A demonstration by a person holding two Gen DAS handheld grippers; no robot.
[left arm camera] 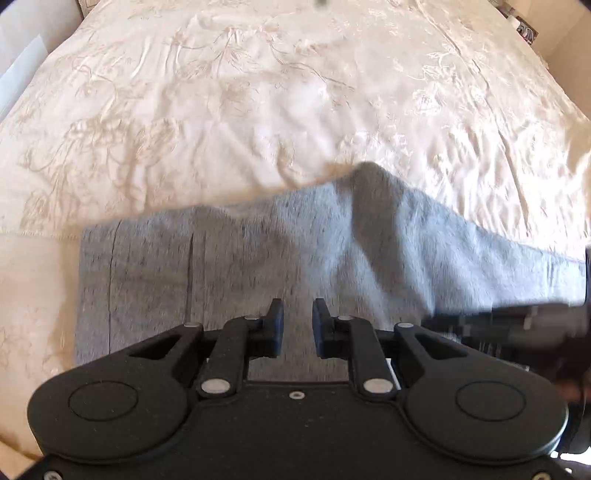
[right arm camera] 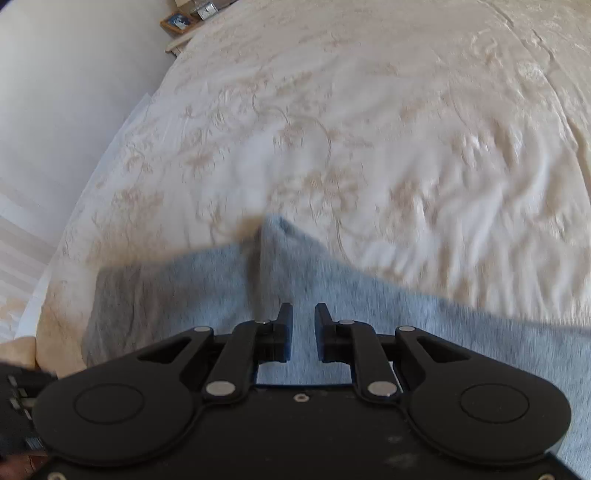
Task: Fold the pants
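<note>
The pants (left arm camera: 258, 266) are heathered light grey, flecked with darker grey, and darker seam lines run across their left end. The bedspread (left arm camera: 258, 92) under them is cream-white with a pale tan flower-and-vine pattern all over. Both grippers are matte black, left (left arm camera: 297, 317) and right (right arm camera: 303, 325), with silver rivets. Far left, a picture frame (right arm camera: 176, 21) is brown wood.

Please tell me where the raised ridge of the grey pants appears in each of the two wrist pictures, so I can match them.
Left wrist: the ridge peaks right of centre, beyond the open left gripper.
Right wrist: the ridge peaks just left of centre, beyond the open right gripper.
Shared landmark: the cream floral bedspread under the grey pants.
</note>
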